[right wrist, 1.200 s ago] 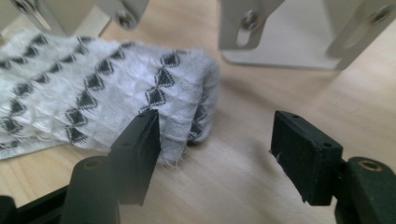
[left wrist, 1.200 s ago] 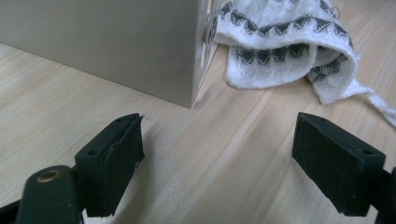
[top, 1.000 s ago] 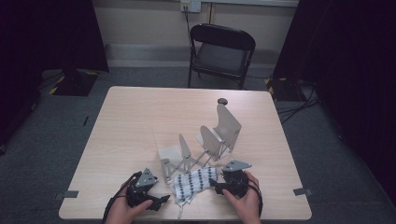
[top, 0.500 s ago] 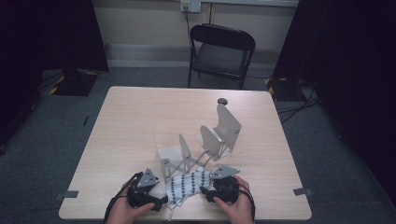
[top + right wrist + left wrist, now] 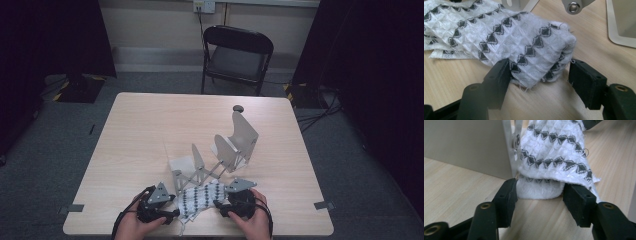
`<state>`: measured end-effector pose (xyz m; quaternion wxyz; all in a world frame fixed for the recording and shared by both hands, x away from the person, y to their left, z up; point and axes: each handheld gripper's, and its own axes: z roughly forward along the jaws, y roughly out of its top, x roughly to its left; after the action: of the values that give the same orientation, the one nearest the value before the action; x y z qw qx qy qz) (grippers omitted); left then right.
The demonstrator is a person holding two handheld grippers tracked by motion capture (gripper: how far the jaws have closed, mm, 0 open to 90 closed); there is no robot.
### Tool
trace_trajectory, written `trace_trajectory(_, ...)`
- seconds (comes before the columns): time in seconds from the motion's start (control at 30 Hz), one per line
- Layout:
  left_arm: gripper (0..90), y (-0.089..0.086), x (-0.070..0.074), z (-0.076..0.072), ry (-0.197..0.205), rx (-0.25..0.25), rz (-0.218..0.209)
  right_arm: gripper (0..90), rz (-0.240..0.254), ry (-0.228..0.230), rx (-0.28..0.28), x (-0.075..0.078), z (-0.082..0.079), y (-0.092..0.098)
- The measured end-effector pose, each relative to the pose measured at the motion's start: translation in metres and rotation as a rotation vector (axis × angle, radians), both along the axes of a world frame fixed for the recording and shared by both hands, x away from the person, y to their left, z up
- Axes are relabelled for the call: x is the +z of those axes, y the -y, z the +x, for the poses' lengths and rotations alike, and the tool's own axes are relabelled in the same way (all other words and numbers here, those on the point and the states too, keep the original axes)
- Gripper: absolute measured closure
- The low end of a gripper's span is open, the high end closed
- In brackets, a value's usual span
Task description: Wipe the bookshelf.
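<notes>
So the white cloth (image 5: 202, 197) with the dark diamond pattern is lying bunched up near the front edge of the desk (image 5: 150, 130), roughly mid-way along it, right in front of the grey metal folding rack (image 5: 220, 160). Both hands are at it from opposite ends.

The left gripper (image 5: 539, 195) has just been closing in — the folded end of the cloth sits between its jaws, with both pads up against the fabric, so it looks like it's pinching that end, though only lightly. You can see the rack's grey panel just behind the cloth there.

The right gripper (image 5: 540, 72) has the other rolled-up end between its jaws. One pad presses into the weave; the other stands a bit off the fabric — so I'd call it loose around the cloth, not clamped.

From above, the cloth stretches between the two grippers, and the rack runs from it toward the far right corner. A black chair (image 5: 237, 55) stands beyond the far edge.
</notes>
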<state>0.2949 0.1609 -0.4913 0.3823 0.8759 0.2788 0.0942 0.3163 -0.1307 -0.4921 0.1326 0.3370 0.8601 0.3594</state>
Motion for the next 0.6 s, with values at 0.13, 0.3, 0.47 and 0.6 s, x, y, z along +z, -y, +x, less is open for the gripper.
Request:
trace_trajectory(0.13, 53.3, 0.0020, 0.0001, 0.0001, 0.018, -0.025, 0.013, 33.2, 0.002, -0.002, 0.000, -0.0001, -0.0002, 0.0003)
trace_trajectory(0.3, 59.7, 0.0035, 0.0016, 0.0001, 0.012, -0.025, 0.024, 32.6, 0.002, -0.003, 0.004, -0.0001, -0.0004, 0.0005)
trace_trajectory(0.47, 75.0, 0.0024, 0.0017, 0.0015, -0.014, -0.004, -0.004, 30.8, 0.001, -0.007, -0.007, 0.0007, 0.0012, 0.0036)
trace_trajectory(0.6, 84.2, 0.0013, 0.0033, 0.0025, -0.024, -0.015, 0.017, 30.4, 0.016, -0.002, -0.044, 0.0061, 0.0045, 0.0101)
